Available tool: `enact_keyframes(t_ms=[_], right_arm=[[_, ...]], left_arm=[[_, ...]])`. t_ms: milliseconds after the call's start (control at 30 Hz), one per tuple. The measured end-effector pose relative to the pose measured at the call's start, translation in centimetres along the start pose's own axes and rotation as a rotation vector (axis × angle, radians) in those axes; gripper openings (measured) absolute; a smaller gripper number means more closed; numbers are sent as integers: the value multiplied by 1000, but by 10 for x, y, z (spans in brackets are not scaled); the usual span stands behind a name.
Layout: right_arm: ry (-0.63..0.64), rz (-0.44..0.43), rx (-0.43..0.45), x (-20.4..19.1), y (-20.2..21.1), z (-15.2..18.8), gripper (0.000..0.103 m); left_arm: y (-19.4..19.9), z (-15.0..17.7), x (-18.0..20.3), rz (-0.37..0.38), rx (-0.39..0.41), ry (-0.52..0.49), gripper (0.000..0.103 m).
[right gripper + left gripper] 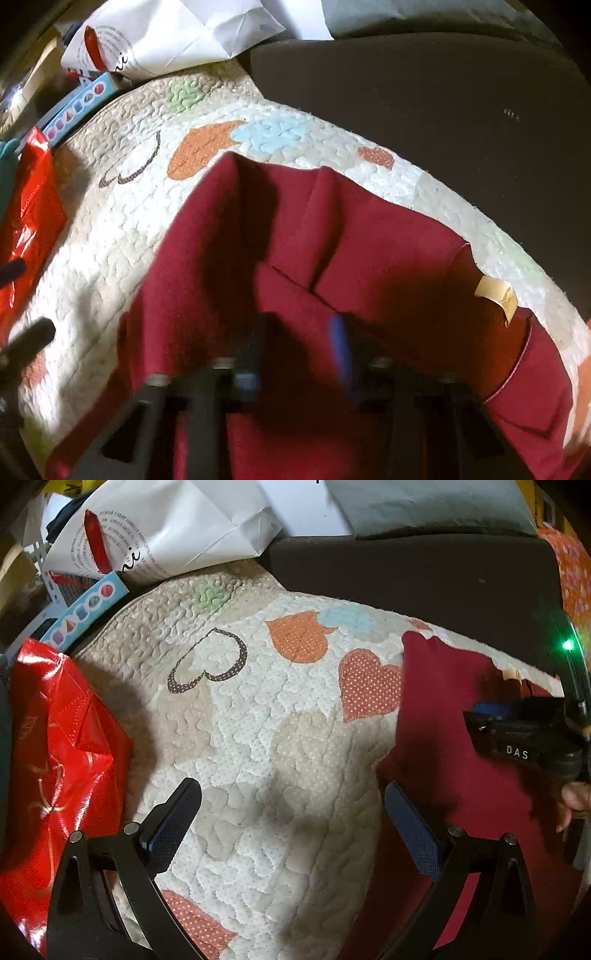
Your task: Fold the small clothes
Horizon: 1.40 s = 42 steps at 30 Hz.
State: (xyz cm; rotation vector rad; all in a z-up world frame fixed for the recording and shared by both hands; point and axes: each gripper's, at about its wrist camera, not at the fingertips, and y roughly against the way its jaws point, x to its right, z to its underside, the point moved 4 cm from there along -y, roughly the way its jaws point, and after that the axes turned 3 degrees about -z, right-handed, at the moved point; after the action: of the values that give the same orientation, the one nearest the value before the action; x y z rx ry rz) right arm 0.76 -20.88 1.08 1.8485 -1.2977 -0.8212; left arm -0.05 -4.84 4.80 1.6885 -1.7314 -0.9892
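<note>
Claws differed: the right claw [295, 339], blurred, was pinched together above the dark red garment [332, 240], with no cloth clearly held; the left claw [291, 830] stood wide and empty over the heart-patterned quilt [258, 720]. Garment lay spread on the quilt's right side. Soft, light and limp, it would probably sag; an edge or corner seemed the best hold.

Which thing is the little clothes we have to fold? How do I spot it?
Find the big puffy quilt covered in hearts. On its right side lies the dark red garment, plain cloth with a small tan label, duller than the shiny red bag opposite.
</note>
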Motion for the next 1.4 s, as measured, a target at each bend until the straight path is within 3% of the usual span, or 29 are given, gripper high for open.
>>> enact_keyframes(t_ms=[100, 233, 400, 433, 467, 500, 533, 667, 733, 833, 867, 900, 1033, 1133, 1267, 1400], right_arm=[[21, 42, 62, 8, 23, 0, 2], [-156, 115, 87, 38, 22, 3, 2], [-133, 145, 107, 29, 23, 9, 3], [-151, 122, 114, 30, 37, 14, 9], [-180, 113, 136, 35, 50, 22, 25], [-222, 118, 168, 44, 67, 32, 32], [-267, 142, 188, 54, 82, 43, 41], [-396, 432, 169, 113, 137, 102, 44], [-445, 509, 145, 135, 145, 121, 47], [-534, 462, 80, 158, 131, 138, 42], [-543, 398, 99, 159, 126, 138, 12], [-551, 376, 109, 159, 127, 139, 6], [-511, 435, 225, 156, 160, 137, 6], [-548, 481, 187, 173, 154, 147, 6], [-601, 419, 104, 178, 143, 162, 9], [-567, 471, 224, 162, 181, 159, 12]], left_arm=[[2, -1, 3, 3, 6, -4, 101], [0, 1, 7, 0, -1, -10, 101], [-3, 3, 10, -19, -6, -34, 101], [-4, 4, 9, -19, -10, -29, 101], [-4, 4, 9, -15, -12, -23, 101], [-4, 4, 8, -8, -13, -17, 101], [-3, 3, 8, -3, -12, -13, 101], [1, 4, 10, 2, 3, -15, 101], [1, 4, 11, 2, 5, -10, 101], [2, 3, 16, 20, 15, -2, 101], [3, 4, 18, 29, 26, 1, 101], [5, 3, 21, 41, 45, 2, 101], [3, 3, 28, 61, 68, -2, 101], [-1, 0, 37, 88, 80, 5, 101], [-7, -3, 56, 90, 115, -36, 101], [-7, -3, 70, 108, 108, -85, 101]])
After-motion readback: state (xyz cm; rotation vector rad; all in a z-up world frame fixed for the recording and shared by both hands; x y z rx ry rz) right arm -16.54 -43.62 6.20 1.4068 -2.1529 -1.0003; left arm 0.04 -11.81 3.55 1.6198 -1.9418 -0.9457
